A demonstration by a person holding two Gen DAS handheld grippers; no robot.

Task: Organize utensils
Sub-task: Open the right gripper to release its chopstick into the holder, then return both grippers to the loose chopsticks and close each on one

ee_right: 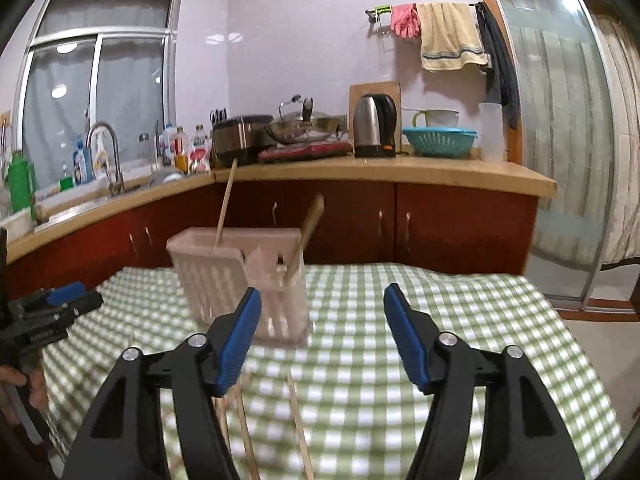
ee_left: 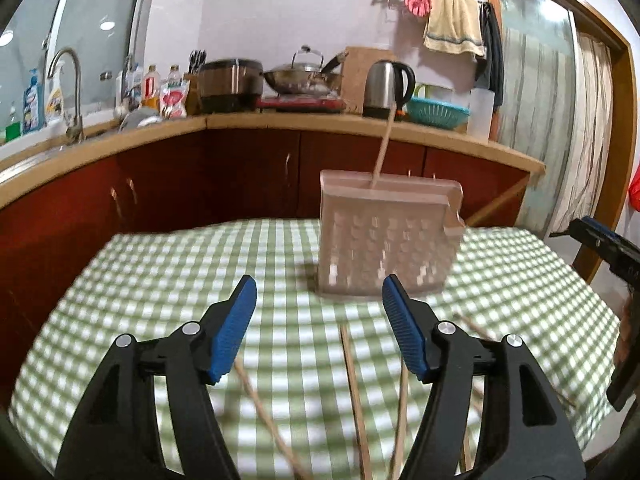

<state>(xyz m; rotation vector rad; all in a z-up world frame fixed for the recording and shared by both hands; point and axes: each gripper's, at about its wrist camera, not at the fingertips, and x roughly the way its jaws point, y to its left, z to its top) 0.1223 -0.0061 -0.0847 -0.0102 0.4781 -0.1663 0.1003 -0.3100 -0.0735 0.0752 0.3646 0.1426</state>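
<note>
Both grippers hover level above the checked counter point(ee_left: 160, 264), jaws spread and empty; left gripper point(ee_left: 319, 300), right gripper point(ee_right: 322, 312); loose chopsticks point(ee_left: 354, 392) lie beneath them; the utensil holder point(ee_right: 240, 280) stands just ahead, one chopstick point(ee_right: 225, 204) upright inside.

The left gripper point(ee_left: 319, 296) is hovering with its blue-padded jaws spread wide, gripping nothing. The right gripper point(ee_right: 322, 307) is likewise hanging with jaws parted and empty. A hand point(ee_right: 28, 388) is clutching the left gripper's handle.
</note>
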